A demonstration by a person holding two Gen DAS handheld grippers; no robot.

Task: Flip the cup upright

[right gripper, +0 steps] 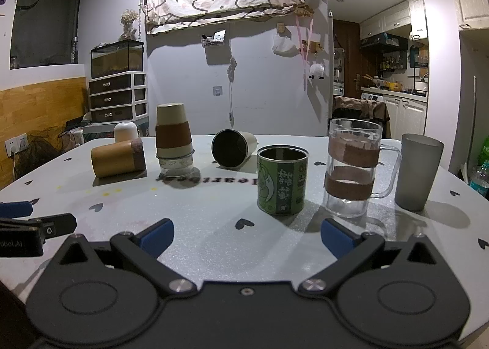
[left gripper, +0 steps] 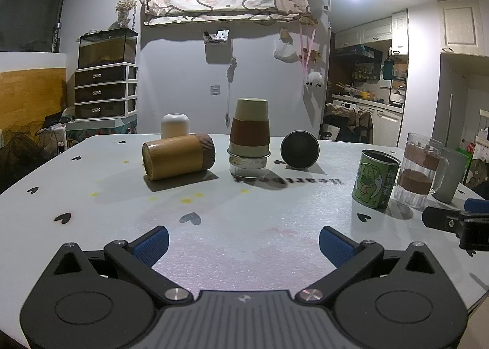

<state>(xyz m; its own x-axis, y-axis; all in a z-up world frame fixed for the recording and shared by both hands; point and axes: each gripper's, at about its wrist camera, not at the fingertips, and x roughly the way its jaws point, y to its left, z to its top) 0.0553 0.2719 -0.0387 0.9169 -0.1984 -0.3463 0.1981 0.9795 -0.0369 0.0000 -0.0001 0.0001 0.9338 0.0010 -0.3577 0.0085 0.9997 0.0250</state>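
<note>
White and dotted with small black hearts, the tabletop (left gripper: 244,227) carries a scatter of cups in a dim room with a cloth pinned on the far wall. Both tongs hover low over the near edge with nothing between them: the left tongs (left gripper: 243,243) stand wide apart, and so do the right tongs (right gripper: 247,234).

Several cups are not upright, so which one the task means cannot be told for sure. The wooden cup (left gripper: 178,156) lies on its side at the left, its long axis running across the view, flat base toward the near left and dark ribbed end toward the right. The dark-lined cup (right gripper: 233,149) lies near the middle, long axis pointing roughly at the cameras, mouth facing the front. The paper cup (left gripper: 250,126) with a brown sleeve stands mouth down on a small glass (left gripper: 247,165). The green tin (right gripper: 281,179), glass mug (right gripper: 351,167) and grey tumbler (right gripper: 417,172) at the right already stand upright.

For a lying cup, a good approach is probably to come in across its long axis, close on the wall near the middle, lift clear of the neighbours, then rotate until the mouth faces up before setting it down.
</note>
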